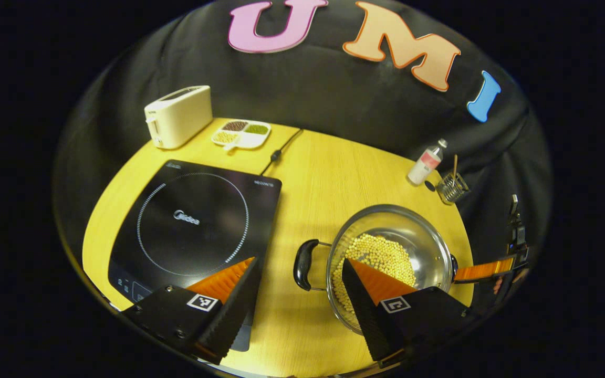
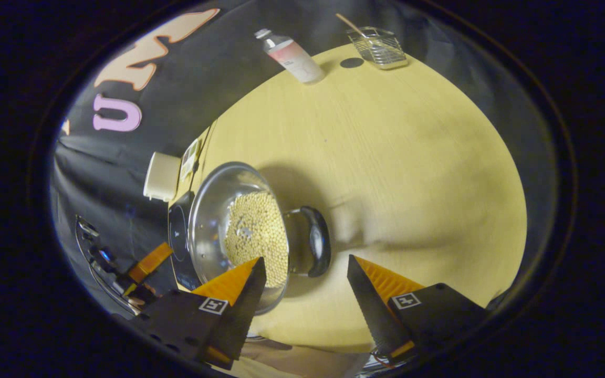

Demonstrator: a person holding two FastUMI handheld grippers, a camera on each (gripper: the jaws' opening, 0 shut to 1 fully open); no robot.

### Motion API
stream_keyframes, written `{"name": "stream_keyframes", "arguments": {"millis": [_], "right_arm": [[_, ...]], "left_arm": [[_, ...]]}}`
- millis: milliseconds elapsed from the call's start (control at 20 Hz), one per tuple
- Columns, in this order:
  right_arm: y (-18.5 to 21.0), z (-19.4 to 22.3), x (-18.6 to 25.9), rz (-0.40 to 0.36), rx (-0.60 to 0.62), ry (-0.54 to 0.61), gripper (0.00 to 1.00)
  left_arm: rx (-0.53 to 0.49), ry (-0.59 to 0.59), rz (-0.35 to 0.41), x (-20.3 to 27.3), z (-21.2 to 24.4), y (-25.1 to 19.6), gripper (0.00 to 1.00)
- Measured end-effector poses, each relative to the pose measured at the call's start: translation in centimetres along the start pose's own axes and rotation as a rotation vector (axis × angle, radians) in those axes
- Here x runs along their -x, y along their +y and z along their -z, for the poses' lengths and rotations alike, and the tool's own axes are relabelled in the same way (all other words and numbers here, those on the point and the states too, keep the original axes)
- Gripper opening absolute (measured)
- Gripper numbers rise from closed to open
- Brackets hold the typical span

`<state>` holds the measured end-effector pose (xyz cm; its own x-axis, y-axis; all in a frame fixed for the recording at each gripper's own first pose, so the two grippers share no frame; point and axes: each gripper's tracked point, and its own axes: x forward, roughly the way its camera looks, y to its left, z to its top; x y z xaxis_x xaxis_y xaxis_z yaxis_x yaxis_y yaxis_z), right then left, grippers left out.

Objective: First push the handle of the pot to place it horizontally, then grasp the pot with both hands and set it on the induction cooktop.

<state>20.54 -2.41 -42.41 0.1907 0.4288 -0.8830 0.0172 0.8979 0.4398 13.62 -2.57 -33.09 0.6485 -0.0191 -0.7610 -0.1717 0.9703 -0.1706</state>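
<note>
A round, pale yellow wooden table (image 1: pixel 323 178) stands against a black cloth wall (image 1: pixel 334 94) that drapes around its far edge. Light falls warm and uneven on the table, leaving soft shadows across the wood grain. Beyond the table's near edge, everything drops into darkness.

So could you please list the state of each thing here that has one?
Pot: on the table, lidless, holding beans, off the cooktop.
Cooktop: bare, nothing on it.
Left gripper: open, empty.
Right gripper: open, empty.
Bottle: upright, capped.
Toaster: upright, slots empty.
</note>
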Motion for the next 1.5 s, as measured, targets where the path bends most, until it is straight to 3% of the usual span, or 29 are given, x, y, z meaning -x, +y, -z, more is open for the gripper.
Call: {"name": "stream_keyframes", "arguments": {"millis": [400,450,500,700,750,850,1000,1050,1100,1150,1200,1250,1300,1500], "right_arm": [[0.3,-0.5,-3.6,-0.014,-0.041,0.053,0.87],[0.3,-0.6,-4.0,-0.013,-0.04,0.058,0.87],[0.3,-0.6,-4.3,-0.013,-0.039,0.062,0.97],[0.0,-0.1,-5.5,0.005,-0.03,0.078,0.97],[0.0,-0.1,-5.5,0.012,-0.027,0.077,0.83],[-0.5,-0.1,-5.9,0.026,-0.017,0.086,0.7],[-0.1,0.3,-6.2,0.013,-0.014,0.107,0.7],[0.1,0.4,-6.4,0.005,-0.021,0.105,0.8],[0.2,0.2,-7.0,0.01,-0.032,0.101,0.7],[0.2,0.4,-6.5,0.005,-0.037,0.112,0.48],[-0.1,0.3,-6.7,0.018,-0.037,0.113,0.59],[-0.1,0.1,-6.5,0.011,-0.039,0.106,0.49],[-0.1,0.1,-6.1,0.016,-0.027,0.1,0.53],[-0.5,-0.1,-6.2,0.049,0.042,0.048,0.5]], "left_arm": [[-0.045,0.113,0.037,-4.3,1.3,-1.4,0.96],[-0.048,0.125,0.037,-4.7,1.4,-1.5,1.0],[-0.051,0.136,0.04,-5.0,1.6,-1.5,0.95],[-0.058,0.188,0.034,-6.2,2.5,-1.3,0.92],[-0.066,0.205,0.026,-6.4,2.8,-1.3,0.91],[-0.107,0.227,0.002,-6.9,3.2,-0.9,0.88],[-0.172,0.251,-0.045,-7.2,3.3,0.0,0.8],[-0.179,0.262,-0.053,-7.1,3.5,0.2,0.74],[-0.182,0.262,-0.055,-7.5,3.5,0.2,0.71],[-0.179,0.261,-0.052,-7.4,3.5,0.2,0.7],[-0.169,0.259,-0.051,-7.4,3.4,0.3,0.7],[-0.151,0.258,-0.054,-7.4,3.5,0.3,0.7],[-0.13,0.256,-0.055,-7.1,3.4,0.2,0.68],[-0.046,0.252,-0.036,-6.6,4.5,-0.2,0.63]]}}
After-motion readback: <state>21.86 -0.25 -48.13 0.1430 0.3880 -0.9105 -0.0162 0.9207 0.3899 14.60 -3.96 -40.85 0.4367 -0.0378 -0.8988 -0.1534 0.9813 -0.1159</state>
